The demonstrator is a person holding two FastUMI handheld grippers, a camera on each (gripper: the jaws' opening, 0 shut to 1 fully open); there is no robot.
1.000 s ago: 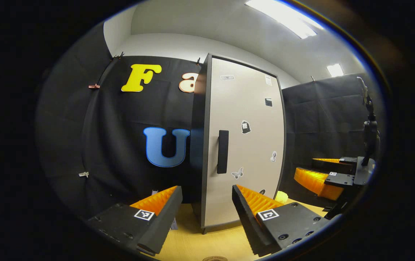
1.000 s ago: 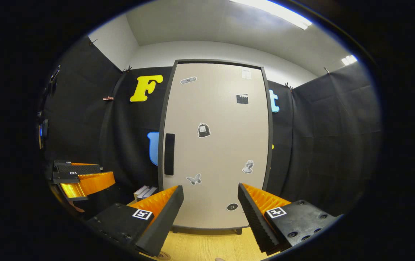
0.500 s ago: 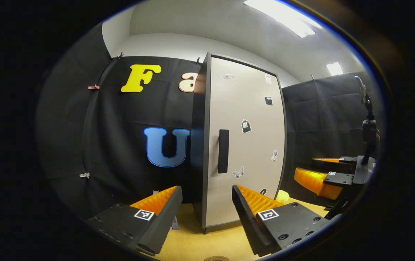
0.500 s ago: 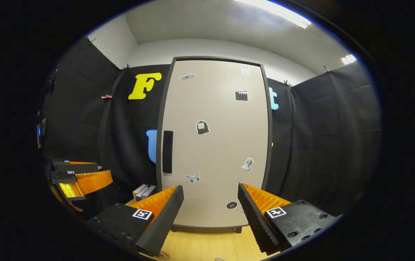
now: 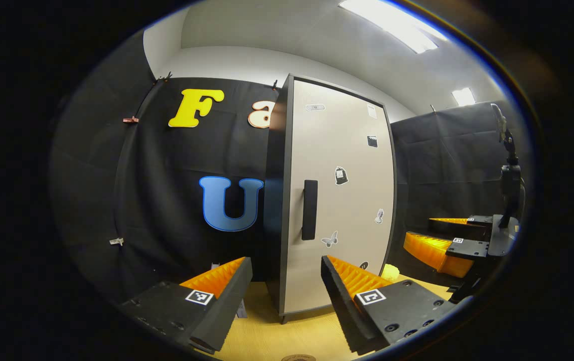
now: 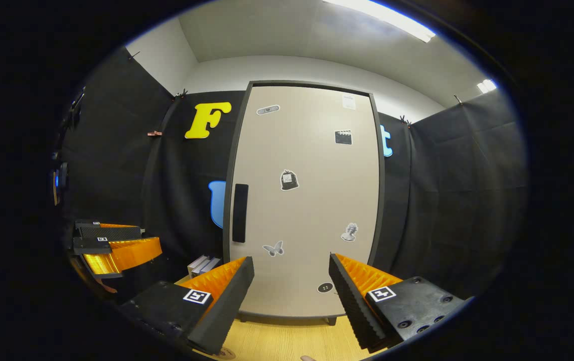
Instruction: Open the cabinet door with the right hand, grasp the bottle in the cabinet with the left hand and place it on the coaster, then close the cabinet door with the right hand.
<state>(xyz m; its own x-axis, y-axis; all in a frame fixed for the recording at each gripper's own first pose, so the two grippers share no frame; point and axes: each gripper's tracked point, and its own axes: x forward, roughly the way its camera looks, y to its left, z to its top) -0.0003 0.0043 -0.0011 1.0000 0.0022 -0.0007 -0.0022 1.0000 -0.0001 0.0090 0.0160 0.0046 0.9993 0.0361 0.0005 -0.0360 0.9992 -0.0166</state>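
So, cabinet door (image 6: 307, 200) is shut and the bottle isn't visible; presumably inside. The right gripper (image 6: 292, 291) faces the door squarely, jaws spread, nothing between them. The handle (image 6: 240, 212) is a dark vertical bar by the door's left edge, up and left of the right gripper, long axis upright, so the likely approach is up-left with 2 fingers straddling the bar sideways. The left gripper (image 5: 287, 291) is also spread and empty, viewing the cabinet obliquely from its handle side, with its handle (image 5: 309, 209) just above its fingers. Door is pale beige with a dark frame and small stickers. A coaster (image 5: 297, 357) edge shows on the wooden table (image 5: 267, 341) below the left gripper.
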